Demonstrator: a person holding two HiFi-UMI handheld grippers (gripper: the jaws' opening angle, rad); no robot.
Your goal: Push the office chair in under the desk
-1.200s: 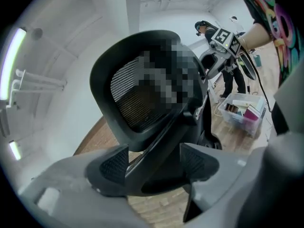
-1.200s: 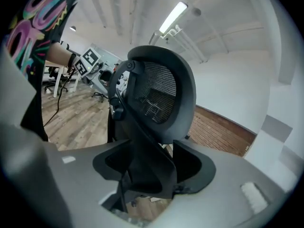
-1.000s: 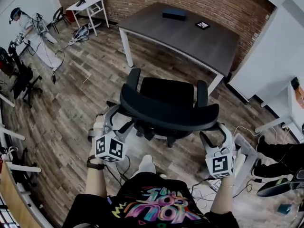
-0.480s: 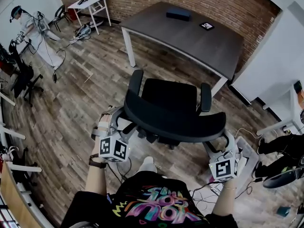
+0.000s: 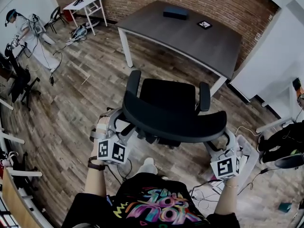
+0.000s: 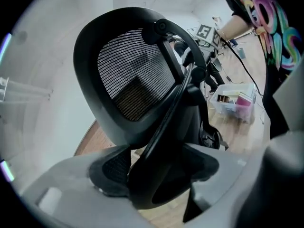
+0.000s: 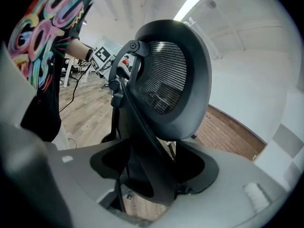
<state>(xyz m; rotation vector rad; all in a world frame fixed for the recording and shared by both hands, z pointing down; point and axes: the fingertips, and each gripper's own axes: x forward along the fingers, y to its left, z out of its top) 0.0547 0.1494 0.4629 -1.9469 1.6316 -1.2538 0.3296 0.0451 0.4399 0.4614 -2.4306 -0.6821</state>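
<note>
Black mesh-back office chair (image 5: 166,96), short of desk (image 5: 190,37) — left tool (image 5: 118,122), right tool (image 5: 217,144) agape astride backrest (image 5: 173,122)

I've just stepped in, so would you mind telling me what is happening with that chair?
A person stands behind a black mesh-backed office chair, with a gripper in each hand. The left claw and the right claw each straddle a side edge of its backrest, jaws apart. The chair faces the dark grey white-legged desk but stands clear of it, not yet pushed under.
</note>
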